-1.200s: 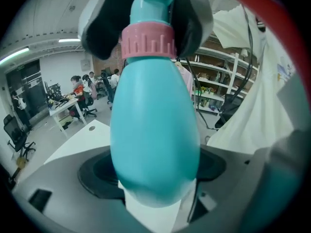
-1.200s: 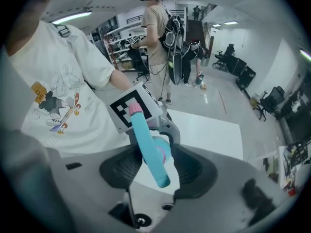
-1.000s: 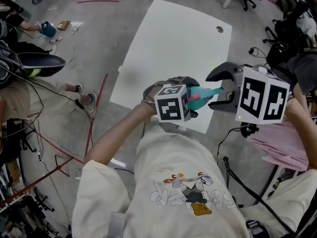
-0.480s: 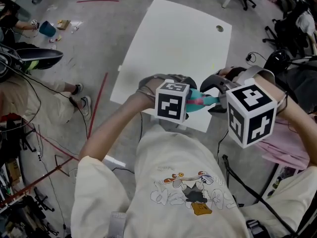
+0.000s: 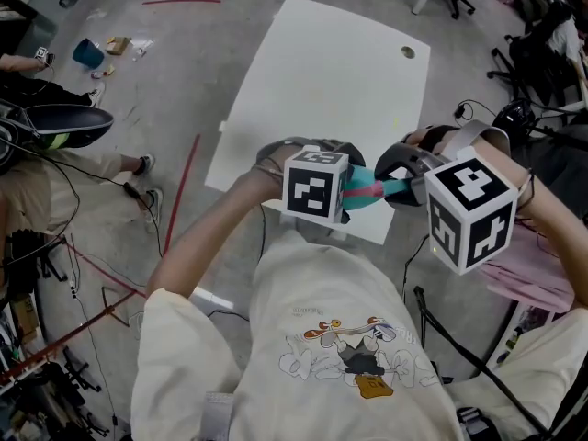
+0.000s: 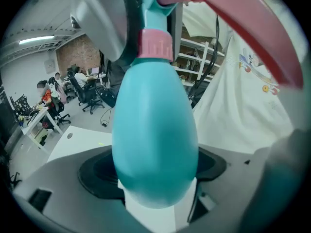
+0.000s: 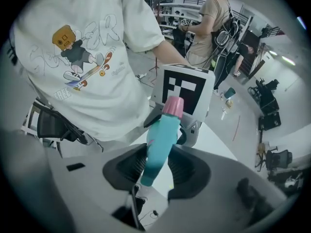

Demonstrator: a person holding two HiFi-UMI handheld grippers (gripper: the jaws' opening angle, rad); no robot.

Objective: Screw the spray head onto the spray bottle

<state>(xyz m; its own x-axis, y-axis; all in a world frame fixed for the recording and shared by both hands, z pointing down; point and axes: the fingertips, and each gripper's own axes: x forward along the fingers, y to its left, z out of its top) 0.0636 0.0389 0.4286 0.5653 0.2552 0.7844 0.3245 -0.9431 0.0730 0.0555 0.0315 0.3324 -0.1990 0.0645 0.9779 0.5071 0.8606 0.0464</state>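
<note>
Bottle (image 5: 360,194) with head (image 5: 390,189), centre frame, over near edge of table (image 5: 322,81).
Left gripper (image 6: 155,188) clamps bottle; right gripper (image 7: 156,166), jaws just closing, pinches head. Best practice: bottle steady, axes aligned, head turned gently, no cross-threading.

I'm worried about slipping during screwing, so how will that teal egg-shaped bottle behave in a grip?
The spray bottle looks smooth and egg-shaped, so it may twist or slide in the left gripper. It seems thin plastic, probably light, though its contents can't be seen. Laid down, the rounded body would likely roll.
</note>
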